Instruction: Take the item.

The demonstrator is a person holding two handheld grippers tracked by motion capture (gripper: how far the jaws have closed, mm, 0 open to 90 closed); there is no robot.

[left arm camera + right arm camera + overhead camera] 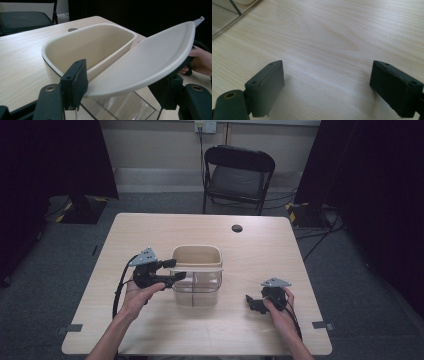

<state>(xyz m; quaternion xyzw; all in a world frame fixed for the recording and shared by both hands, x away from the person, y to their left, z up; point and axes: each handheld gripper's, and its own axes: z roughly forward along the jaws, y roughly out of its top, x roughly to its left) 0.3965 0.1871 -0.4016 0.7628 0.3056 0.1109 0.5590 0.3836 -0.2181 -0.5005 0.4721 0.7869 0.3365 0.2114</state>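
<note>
A bin with a clear base and a beige tub (pixel 197 249) (pixel 50 46) stands mid-table. Its beige swing lid (pixel 200 268) (pixel 150 55) is tipped up on edge along the bin's middle, with a small pin at its far tip. My left gripper (pixel 174 270) (pixel 121 82) is at the bin's left end, and the lid's near end sits between its jaws, touching both. To the right of the bin, a hand holds my right gripper (pixel 250 302) (pixel 327 75) low over bare wood. It is open, with nothing between its fingers.
The light wooden table (pixel 150 230) has a round cable hole (pixel 237 228) (pixel 72 29) near its far edge. A black folding chair (pixel 237 175) stands beyond it. Dark curtains hang at both sides. Tape marks sit near the front corners.
</note>
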